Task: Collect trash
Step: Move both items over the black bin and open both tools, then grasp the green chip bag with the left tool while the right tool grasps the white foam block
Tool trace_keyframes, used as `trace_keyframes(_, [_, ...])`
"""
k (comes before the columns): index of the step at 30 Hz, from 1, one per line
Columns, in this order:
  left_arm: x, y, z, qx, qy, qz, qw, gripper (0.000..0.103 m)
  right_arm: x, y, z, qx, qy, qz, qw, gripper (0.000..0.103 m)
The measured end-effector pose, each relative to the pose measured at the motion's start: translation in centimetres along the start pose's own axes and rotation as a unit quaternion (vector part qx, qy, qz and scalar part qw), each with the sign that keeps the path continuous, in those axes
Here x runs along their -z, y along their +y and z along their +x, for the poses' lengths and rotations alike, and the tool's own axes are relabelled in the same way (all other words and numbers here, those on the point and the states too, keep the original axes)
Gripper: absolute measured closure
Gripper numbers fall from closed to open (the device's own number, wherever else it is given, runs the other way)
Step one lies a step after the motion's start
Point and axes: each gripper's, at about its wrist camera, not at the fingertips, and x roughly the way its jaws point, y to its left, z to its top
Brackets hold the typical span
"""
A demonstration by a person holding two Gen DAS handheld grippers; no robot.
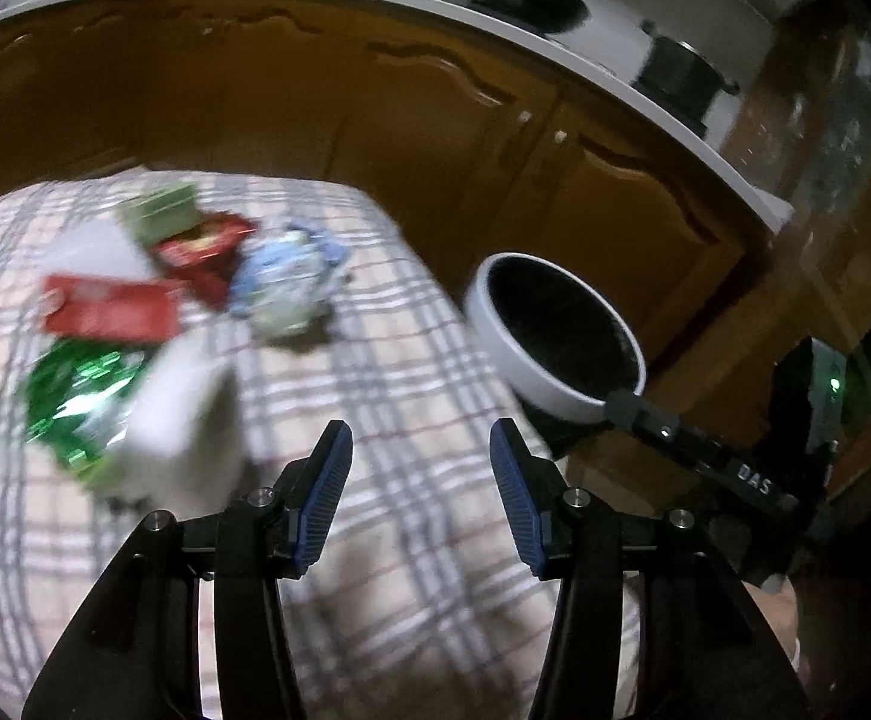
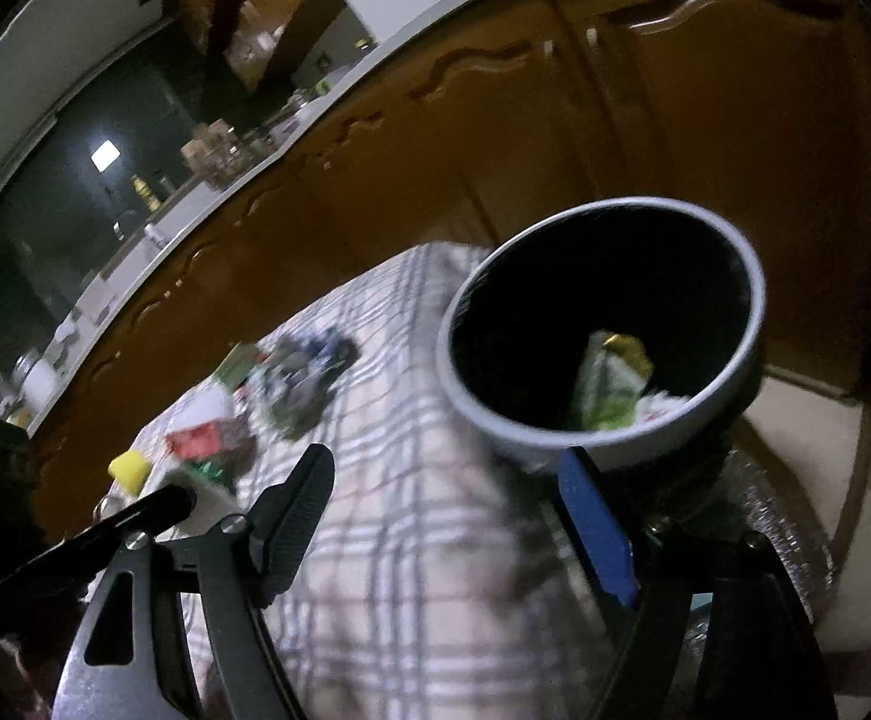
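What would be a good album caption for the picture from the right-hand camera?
Open right tongs beside a grey-rimmed trash bin already holding wrappers, more litter waiting on the checked tablecloth.

One readable mark
White letters "DAS" stand on the black arm of the right claw (image 1: 753,471); the wrappers' print is too blurred.

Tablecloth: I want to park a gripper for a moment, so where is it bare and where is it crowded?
Bare: the checked tablecloth in front of the left gripper, between the white carton and the bin at the table's edge. Crowded: the far left, with the red wrapper, green foil bag and blue crumpled wrapper.
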Motion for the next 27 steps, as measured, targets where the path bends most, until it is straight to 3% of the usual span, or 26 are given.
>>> trace_keyframes(15, [3.0,9.5,-5.6,-0.07,-0.019,-0.076,0.9945,0.055,4.7,7.9,2.4,-0.062,0.051,-0.043,0.996,0.024])
trace_keyframes(23, [2.0,13.1,-5.8,-0.112,-0.013,-0.099,0.9886,0.055,5.3,11.9,4.3,-0.11,0.065,-0.075,0.989,0.024])
trace_keyframes(27, [1.3,14.9,-5.4,-0.112,-0.006,-0.112,0.9874,0.055,5.0,13.9,5.8,-0.136,0.071,-0.085,0.984,0.024])
